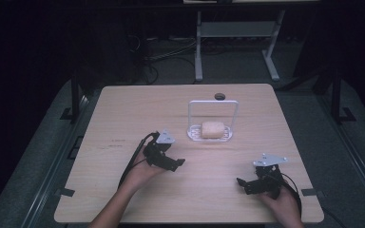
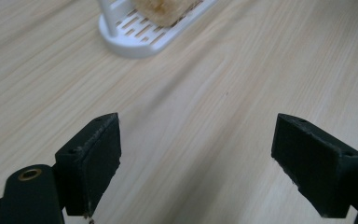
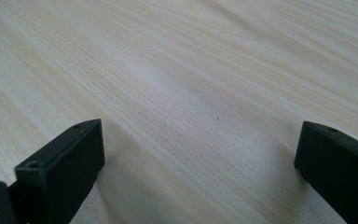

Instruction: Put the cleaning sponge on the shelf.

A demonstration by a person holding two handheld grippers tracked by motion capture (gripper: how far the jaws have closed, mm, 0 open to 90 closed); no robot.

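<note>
Pale wood-grain laminate formed the surface, smooth and matt, with fine parallel streaks visible in both gripper views. Near the front edge, toward the right corner, the right tongs sat low over bare laminate, jaws spread wide and holding nothing; the right gripper view showed their blunt black blocks with small screw holes. Farther in, left of centre, the left tongs were likewise fully parted and empty, angled toward the rack.

Beyond them, near the middle of the far half of the surface, stood a white slotted rack with a thin upright wire hoop. A tan, rounded, porous-looking block, possibly a sponge or bread, rested on its tray. A small dark round disc lay at the far edge.

Hazards, as judged: the rack looked light and could slide or tip on the smooth laminate if a jaw struck the hoop. The soft block could deform or slip under a hard pinch.
</note>
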